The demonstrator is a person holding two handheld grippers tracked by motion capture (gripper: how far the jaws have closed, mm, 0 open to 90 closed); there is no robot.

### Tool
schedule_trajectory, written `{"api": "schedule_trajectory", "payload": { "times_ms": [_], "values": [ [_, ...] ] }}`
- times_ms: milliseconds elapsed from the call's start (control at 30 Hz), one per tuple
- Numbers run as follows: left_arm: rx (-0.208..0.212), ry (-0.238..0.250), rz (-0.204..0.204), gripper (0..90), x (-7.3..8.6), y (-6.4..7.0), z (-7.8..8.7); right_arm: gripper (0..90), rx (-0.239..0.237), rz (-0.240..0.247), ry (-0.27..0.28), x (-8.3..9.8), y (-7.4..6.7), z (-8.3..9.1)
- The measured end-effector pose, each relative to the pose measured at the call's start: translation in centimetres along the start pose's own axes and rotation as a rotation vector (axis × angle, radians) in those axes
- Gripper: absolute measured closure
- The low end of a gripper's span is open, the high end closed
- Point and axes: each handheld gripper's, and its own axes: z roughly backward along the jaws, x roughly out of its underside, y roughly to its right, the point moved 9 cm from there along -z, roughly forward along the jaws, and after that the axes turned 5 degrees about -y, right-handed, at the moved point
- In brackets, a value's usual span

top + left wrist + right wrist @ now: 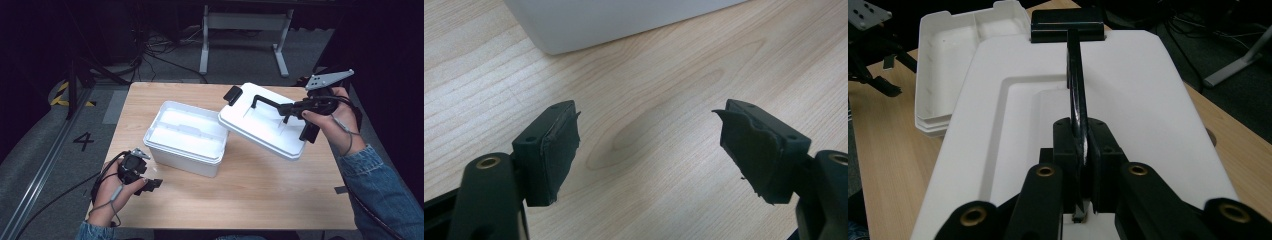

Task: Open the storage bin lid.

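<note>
A white plastic box (180, 160) stands open on the wooden table, left of centre, and its corner (589, 20) shows at the top of the left gripper view. Its white lid (260, 125) hangs tilted in the air to the right of the box, one edge over the box's right rim. My right gripper (290, 109) is shut on the lid's thin black handle (1075, 85), which runs up to a black latch (1068, 25). My left gripper (152, 184) is open above bare wood just in front of the box, with nothing between its jaws (646, 150).
The table (240, 200) has bare wood in front of and to the right of the box. Behind it on the floor stand a grey metal frame (240, 30) and loose cables. A "4" marking (83, 141) lies on the floor at left.
</note>
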Motion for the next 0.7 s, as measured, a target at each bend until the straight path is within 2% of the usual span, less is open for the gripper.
{"api": "schedule_trajectory", "payload": {
  "times_ms": [367,700],
  "values": [
    [-0.002,-0.010,0.002,24.4,0.0,0.1,-0.3,84.9,0.031,-0.047,-0.008,2.9,1.7,1.2],
    [0.003,-0.015,0.004,24.4,0.1,0.1,-0.4,84.9,0.041,-0.097,-0.030,5.9,3.2,0.6]
  ]
}}
